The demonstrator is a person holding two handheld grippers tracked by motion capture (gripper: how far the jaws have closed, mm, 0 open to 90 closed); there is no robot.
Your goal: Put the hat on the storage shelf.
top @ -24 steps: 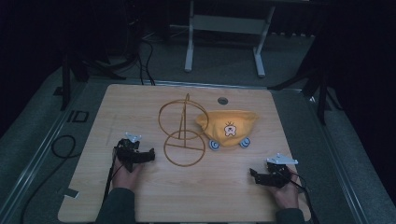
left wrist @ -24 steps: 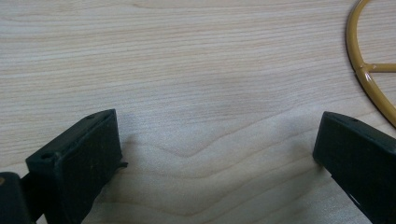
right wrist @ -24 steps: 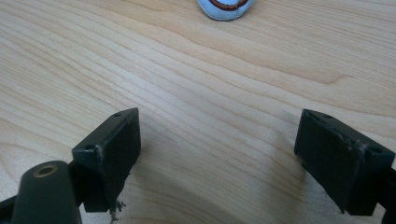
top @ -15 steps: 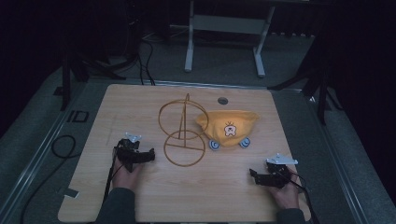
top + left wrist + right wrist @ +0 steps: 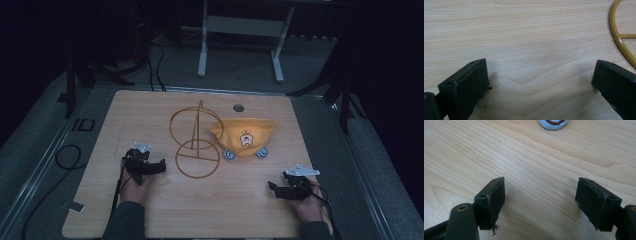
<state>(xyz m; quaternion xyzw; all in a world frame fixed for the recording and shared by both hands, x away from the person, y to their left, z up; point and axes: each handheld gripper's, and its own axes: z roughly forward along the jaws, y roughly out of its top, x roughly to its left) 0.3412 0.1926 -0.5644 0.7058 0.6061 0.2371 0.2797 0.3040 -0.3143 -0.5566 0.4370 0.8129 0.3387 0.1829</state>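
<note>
**Wood desk, both claws wide and holding nothing**

Light wood-grain desk (image 5: 150, 215) with the stuff sitting mid-top; the gold wire stand (image 5: 196, 142) is near the centre, one ring flat on the wood and another ring upright behind it with a post between; just to its right is the yellow cloth hat (image 5: 244, 136) with a little cartoon face on it, and two small blue-white round bits poke out under its near edge.

Left claw (image 5: 161, 166) rests on the desk just left of the stand's flat ring, close but not touching; in the left gripper view its jaws are spread wide with only bare wood between them, and the ring's curve sits off at the top right.

Right claw (image 5: 272, 187) is down at the near right of the desk, well apart from the hat; jaws spread wide too, nothing gripped, bare grain between them.
</note>
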